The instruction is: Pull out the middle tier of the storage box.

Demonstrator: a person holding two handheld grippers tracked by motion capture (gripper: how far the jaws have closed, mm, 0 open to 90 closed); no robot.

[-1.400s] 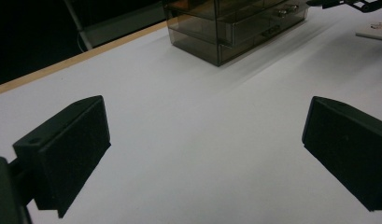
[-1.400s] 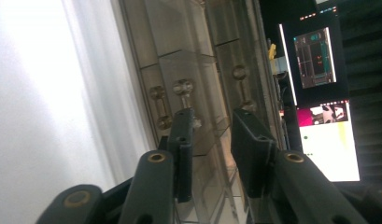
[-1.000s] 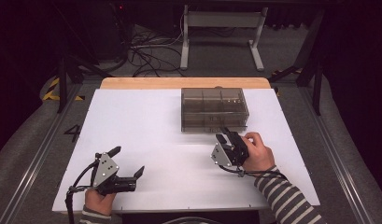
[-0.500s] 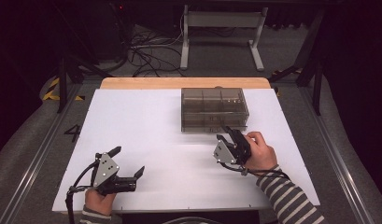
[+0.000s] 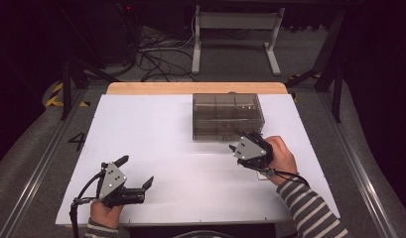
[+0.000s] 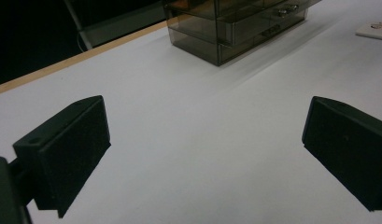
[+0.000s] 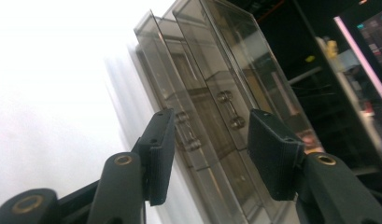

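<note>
Just ahead of the right hand-held gripper (image 5: 242, 145): smoky clear drawer box (image 5: 228, 116) on the far right half of the white desk (image 5: 156, 134), long axis running left to right, drawer fronts facing the near edge. Jaws parted, holding nothing, straddling a small drawer handle (image 7: 228, 109) in the right gripper view, apparently not yet touching. Likely a straight advance, then a pinch and a pull toward the near edge. Left hand-held gripper (image 5: 137, 171) well apart at the near left, spread wide, empty, aimed toward the box.
</note>
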